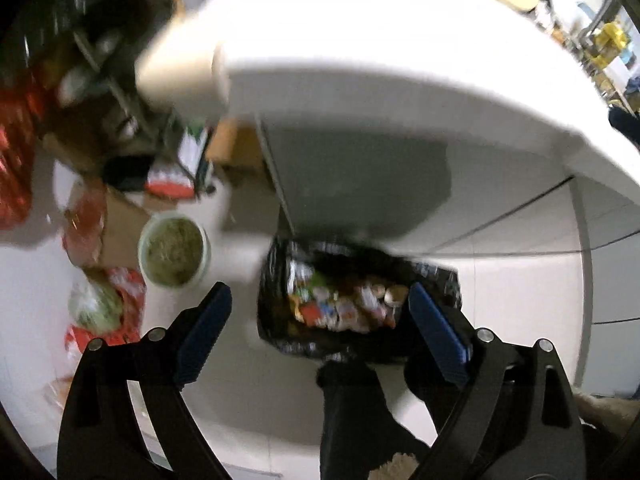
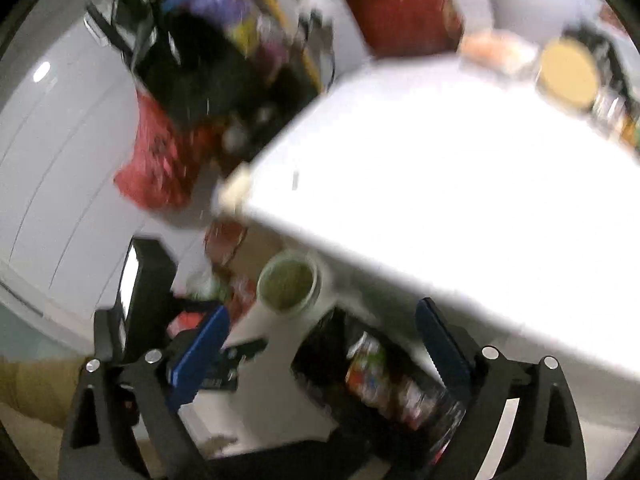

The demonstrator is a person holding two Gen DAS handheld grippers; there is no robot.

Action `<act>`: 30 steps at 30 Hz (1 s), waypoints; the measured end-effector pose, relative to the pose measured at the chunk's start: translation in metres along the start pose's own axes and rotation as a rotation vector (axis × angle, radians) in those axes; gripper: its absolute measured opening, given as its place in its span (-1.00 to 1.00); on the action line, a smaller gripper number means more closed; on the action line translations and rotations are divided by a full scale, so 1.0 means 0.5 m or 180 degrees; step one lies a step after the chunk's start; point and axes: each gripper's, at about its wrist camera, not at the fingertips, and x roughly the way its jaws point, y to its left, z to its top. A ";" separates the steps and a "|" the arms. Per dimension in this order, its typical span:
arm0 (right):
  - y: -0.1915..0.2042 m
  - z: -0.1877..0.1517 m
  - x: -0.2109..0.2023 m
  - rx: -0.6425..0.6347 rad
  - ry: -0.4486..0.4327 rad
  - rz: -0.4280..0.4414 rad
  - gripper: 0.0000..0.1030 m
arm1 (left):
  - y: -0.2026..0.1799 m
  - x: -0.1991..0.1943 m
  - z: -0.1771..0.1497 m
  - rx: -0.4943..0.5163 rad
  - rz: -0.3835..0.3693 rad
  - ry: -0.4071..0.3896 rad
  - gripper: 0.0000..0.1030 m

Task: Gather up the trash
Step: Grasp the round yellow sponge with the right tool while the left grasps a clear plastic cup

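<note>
A black trash bag (image 1: 360, 304) stands open on the white floor below the table edge, with several colourful wrappers inside. In the right wrist view the same trash bag (image 2: 384, 376) lies low between the fingers. My left gripper (image 1: 320, 296) hangs above the bag, open, with nothing between its blue pads. My right gripper (image 2: 322, 312) is open too and holds nothing. A round tub (image 1: 175, 251) of greenish matter sits on the floor left of the bag, and the tub (image 2: 289, 283) shows in the right view as well. Both pictures are blurred.
A white table (image 1: 380, 52) overhangs the bag, with a cylindrical leg (image 1: 180, 76) at its corner. Red bags (image 1: 16, 160), cardboard and packets clutter the floor at left. On the table (image 2: 460, 184) a round yellow lid (image 2: 568, 72) sits far back. A red bag (image 2: 156, 160) hangs by dark clutter.
</note>
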 end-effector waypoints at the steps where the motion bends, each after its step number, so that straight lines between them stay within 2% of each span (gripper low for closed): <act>1: -0.007 0.025 -0.018 -0.0010 -0.0124 -0.0071 0.89 | -0.012 -0.019 0.020 0.0014 0.0009 -0.0082 0.72; 3: -0.039 0.066 -0.047 -0.0049 -0.0321 -0.0281 0.89 | -0.029 -0.040 0.050 0.0023 0.0015 -0.0190 0.72; 6: -0.101 0.125 -0.069 -0.0033 -0.0483 -0.0579 0.89 | -0.066 -0.077 0.105 0.0040 -0.0051 -0.0468 0.74; 8: -0.153 0.156 -0.074 0.0046 -0.0577 -0.0723 0.89 | -0.091 -0.085 0.130 0.0056 -0.0088 -0.0562 0.75; 11: -0.240 0.202 -0.076 0.0122 -0.0653 -0.0950 0.89 | -0.124 -0.082 0.155 0.0073 -0.0132 -0.0587 0.75; 16: -0.372 0.295 -0.041 0.0183 -0.0560 -0.1347 0.89 | -0.168 -0.083 0.175 0.0103 -0.0088 -0.0588 0.75; 21: -0.445 0.370 0.010 0.0208 -0.0513 -0.1466 0.88 | -0.189 -0.081 0.184 0.0035 -0.0049 -0.0561 0.75; 23: -0.459 0.381 0.030 0.0227 -0.0466 -0.1485 0.78 | -0.191 -0.082 0.185 0.0009 -0.0017 -0.0558 0.75; 24: -0.471 0.389 0.041 0.0229 -0.0427 -0.1503 0.65 | -0.191 -0.081 0.185 -0.0011 -0.0015 -0.0553 0.75; 26: -0.481 0.399 0.057 0.0218 -0.0358 -0.1505 0.32 | -0.189 -0.078 0.185 -0.0058 -0.0004 -0.0534 0.75; 27: -0.487 0.400 0.062 0.0210 -0.0315 -0.1503 0.01 | -0.190 -0.076 0.186 -0.0077 0.0001 -0.0525 0.75; 28: -0.488 0.399 0.063 0.0220 -0.0305 -0.1514 -0.22 | -0.190 -0.075 0.186 -0.0093 0.0003 -0.0520 0.75; 30: -0.488 0.391 0.046 0.0304 -0.0351 -0.1303 -0.40 | -0.194 -0.075 0.189 -0.0109 0.0014 -0.0525 0.75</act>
